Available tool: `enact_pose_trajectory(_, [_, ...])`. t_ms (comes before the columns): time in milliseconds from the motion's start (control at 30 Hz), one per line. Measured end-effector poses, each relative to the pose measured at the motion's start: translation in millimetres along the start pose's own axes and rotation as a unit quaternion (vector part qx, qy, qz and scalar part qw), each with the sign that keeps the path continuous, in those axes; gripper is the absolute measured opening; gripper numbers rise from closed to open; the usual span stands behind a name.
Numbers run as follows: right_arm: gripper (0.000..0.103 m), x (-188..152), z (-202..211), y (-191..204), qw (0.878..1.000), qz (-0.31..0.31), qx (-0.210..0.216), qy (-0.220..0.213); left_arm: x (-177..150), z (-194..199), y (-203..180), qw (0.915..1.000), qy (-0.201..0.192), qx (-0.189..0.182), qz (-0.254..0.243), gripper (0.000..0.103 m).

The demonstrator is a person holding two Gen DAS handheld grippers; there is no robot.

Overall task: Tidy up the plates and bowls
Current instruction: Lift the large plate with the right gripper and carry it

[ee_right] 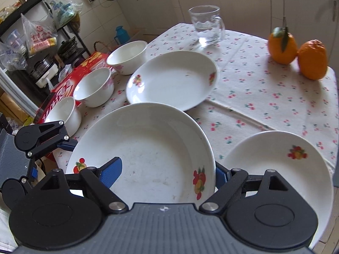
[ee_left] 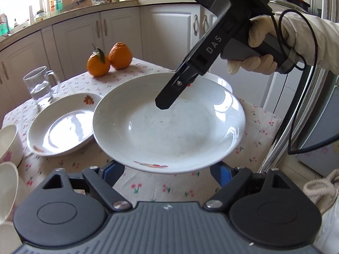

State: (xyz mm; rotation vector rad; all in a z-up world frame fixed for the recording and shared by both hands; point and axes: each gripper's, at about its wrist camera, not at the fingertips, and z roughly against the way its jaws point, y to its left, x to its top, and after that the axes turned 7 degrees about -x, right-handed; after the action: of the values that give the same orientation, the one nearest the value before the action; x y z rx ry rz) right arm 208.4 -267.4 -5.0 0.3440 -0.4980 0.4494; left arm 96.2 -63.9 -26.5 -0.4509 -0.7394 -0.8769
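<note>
A large white plate with fruit prints hangs above the cherry-print tablecloth, held between both grippers. My left gripper has its jaws wide. Both blue fingers sit against the plate's near rim from below, tips hidden. In the right wrist view it is at the plate's left edge. My right gripper straddles the opposite rim, with one pad inside the plate and the other outside. A second plate and a third plate lie on the table. Three bowls stand in a row.
A glass mug with water and two oranges stand on the table's far side. A red box lies by the bowls. White cabinets are behind, with a cluttered shelf to the side. A gloved hand holds the right gripper, its cable trailing.
</note>
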Motion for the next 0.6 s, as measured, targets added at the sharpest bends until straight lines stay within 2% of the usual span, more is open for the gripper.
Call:
enact_pose_trajectory(333, [0.091,-9,23,-50,0.998,-0.030,-0.038,-0.026,33,-46,-3,0.9994,-0.001,-0.036,-0.001,0.087])
enact_pose_trajectory(600, [0.091,-24,24,-85,0.996,-0.064,-0.047,-0.038,47,-76,-4,0.9988,0.009,-0.049,-0.004,0.087])
